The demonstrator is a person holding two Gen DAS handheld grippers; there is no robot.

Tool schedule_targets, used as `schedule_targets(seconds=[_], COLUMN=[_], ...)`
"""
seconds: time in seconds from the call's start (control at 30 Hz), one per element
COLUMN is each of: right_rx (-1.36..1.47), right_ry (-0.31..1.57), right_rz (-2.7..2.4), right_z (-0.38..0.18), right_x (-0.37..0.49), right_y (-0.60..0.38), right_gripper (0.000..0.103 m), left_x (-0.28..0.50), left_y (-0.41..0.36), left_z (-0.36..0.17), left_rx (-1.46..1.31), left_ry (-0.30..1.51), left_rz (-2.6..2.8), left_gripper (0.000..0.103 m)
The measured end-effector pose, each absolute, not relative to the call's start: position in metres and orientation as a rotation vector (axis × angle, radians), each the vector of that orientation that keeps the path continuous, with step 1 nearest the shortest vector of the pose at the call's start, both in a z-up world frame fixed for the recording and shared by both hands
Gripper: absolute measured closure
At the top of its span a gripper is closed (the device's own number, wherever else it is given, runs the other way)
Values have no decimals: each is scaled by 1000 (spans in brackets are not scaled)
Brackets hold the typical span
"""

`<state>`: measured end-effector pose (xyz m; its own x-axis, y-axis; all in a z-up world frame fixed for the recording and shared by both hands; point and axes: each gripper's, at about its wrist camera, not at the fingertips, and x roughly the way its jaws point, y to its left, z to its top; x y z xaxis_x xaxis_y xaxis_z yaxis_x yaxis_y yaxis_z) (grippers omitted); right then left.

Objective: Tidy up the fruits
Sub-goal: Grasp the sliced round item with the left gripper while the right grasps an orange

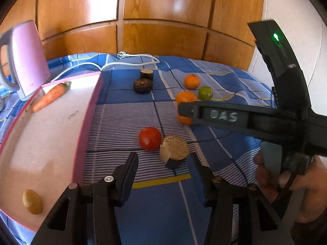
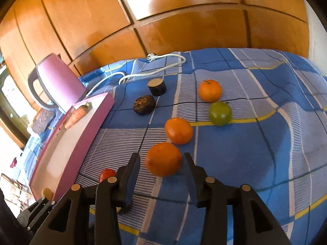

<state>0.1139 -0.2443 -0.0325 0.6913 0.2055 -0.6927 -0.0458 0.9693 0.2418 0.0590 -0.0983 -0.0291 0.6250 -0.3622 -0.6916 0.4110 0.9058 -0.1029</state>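
In the right wrist view my right gripper (image 2: 161,156) is open, with the nearest orange (image 2: 163,159) between its fingertips and a small gap on the left side. Two more oranges (image 2: 178,130) (image 2: 210,90) and a green fruit (image 2: 220,113) lie beyond it on the blue checked cloth. In the left wrist view my left gripper (image 1: 163,156) is open just behind a tan, mushroom-like piece (image 1: 173,148), with a red tomato (image 1: 150,138) to its left. The right gripper's near finger (image 1: 214,114) hides most of the nearest orange (image 1: 185,120).
A pink tray (image 1: 61,132) at the left holds a carrot (image 1: 51,96) and a potato (image 1: 32,201). A pink kettle (image 1: 26,61) stands behind it, with a white cable (image 1: 130,58). Two dark round pieces (image 1: 143,85) (image 1: 146,74) lie farther back. A hand (image 1: 302,183) holds the right gripper.
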Motion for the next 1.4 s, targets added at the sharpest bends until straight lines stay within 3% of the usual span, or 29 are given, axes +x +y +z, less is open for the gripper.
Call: schedule_targets(seconds=[0.17,0.23,0.37,1.4], right_rx=[183,166,120,39], right_ry=[822,838,835,836], right_rz=[122,109,97,71], right_z=[-41,-45,-47,-48], right_x=[127,130,130,121], right_y=[-241,-242,-238,-228], right_gripper=[53,60,63,64], left_x=[69,73,76,59], left_y=[-103,-106,-112,-100], left_z=[-34,-37,-43,-43], left_rx=[69,69,82,106], left_ry=[792,803,793,756], left_rz=[-447,-452,-461,-376], left_gripper=[52,55,71,72])
